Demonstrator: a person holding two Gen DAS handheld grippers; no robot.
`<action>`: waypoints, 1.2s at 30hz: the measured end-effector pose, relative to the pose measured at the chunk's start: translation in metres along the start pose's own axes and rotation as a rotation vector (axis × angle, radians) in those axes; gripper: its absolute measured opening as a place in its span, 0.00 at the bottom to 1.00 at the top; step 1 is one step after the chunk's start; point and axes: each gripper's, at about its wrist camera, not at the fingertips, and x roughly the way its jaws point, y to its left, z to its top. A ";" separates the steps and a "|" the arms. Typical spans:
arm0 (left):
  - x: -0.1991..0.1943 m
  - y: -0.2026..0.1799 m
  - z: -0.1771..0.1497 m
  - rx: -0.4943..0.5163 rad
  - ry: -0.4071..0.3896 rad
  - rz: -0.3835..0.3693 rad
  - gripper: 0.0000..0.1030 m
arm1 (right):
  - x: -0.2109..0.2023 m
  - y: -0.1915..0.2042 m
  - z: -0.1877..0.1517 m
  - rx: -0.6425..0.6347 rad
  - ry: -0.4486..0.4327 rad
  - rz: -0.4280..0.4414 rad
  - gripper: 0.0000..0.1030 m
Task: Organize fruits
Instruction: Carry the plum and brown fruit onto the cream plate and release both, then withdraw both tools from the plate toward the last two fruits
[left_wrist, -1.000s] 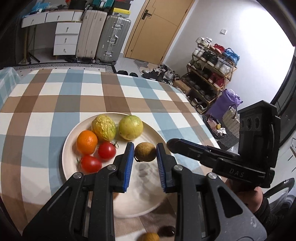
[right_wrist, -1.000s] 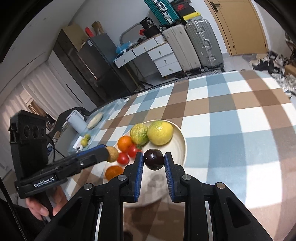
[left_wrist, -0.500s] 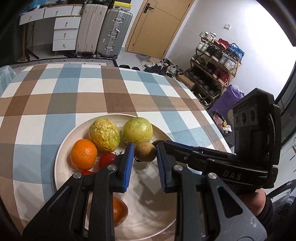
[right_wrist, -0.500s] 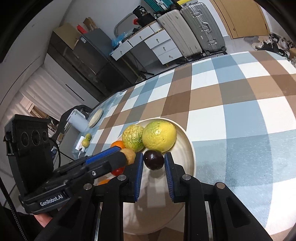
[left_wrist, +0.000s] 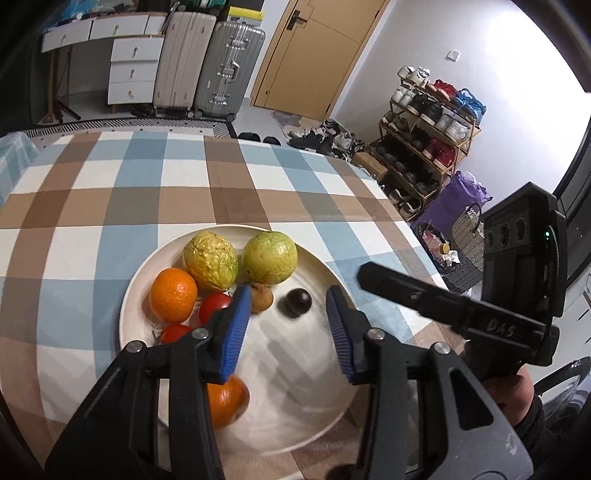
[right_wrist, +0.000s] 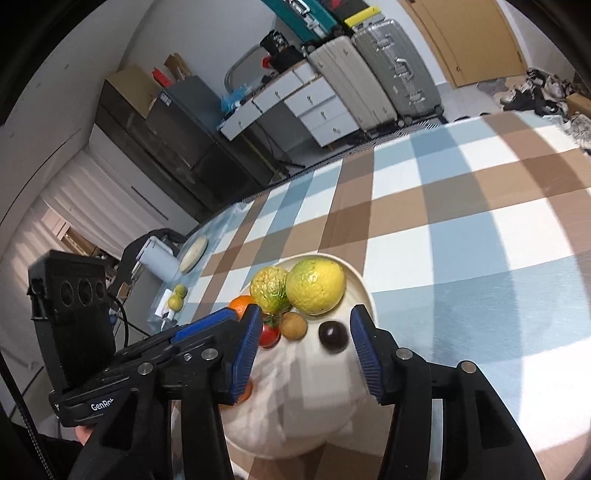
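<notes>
A cream plate (left_wrist: 317, 421) (right_wrist: 365, 291) on the checked cloth holds two big yellow-green fruits (left_wrist: 270, 257) (right_wrist: 316, 286), an orange (left_wrist: 173, 295), red tomatoes (left_wrist: 214, 306), a small brown fruit (left_wrist: 262, 297) (right_wrist: 293, 325) and a dark purple fruit (left_wrist: 299, 302) (right_wrist: 333, 337). My left gripper (left_wrist: 286, 326) is open and empty above the plate, the brown fruit by its left finger. My right gripper (right_wrist: 303, 345) is open and empty, with the purple fruit lying between its fingers. Another orange (left_wrist: 225, 398) sits under the left finger.
The checked table (left_wrist: 147, 192) stretches away beyond the plate. The right gripper's body (left_wrist: 517, 266) is at the table's right edge in the left wrist view. Suitcases (left_wrist: 207, 62), drawers and a shoe rack (left_wrist: 428, 122) stand beyond. A white box and small fruits (right_wrist: 176, 301) lie far left.
Both grippers opened. The left let the brown fruit go and the right let the purple fruit go; both fruits now lie on the plate near the big fruits.
</notes>
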 end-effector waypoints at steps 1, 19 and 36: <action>-0.005 -0.003 -0.002 0.005 -0.006 0.006 0.40 | -0.008 0.001 -0.002 0.002 -0.016 0.002 0.55; -0.118 -0.058 -0.032 0.079 -0.147 0.122 0.84 | -0.108 0.055 -0.045 -0.158 -0.154 -0.105 0.88; -0.173 -0.059 -0.083 0.071 -0.245 0.266 0.99 | -0.148 0.116 -0.106 -0.341 -0.244 -0.115 0.97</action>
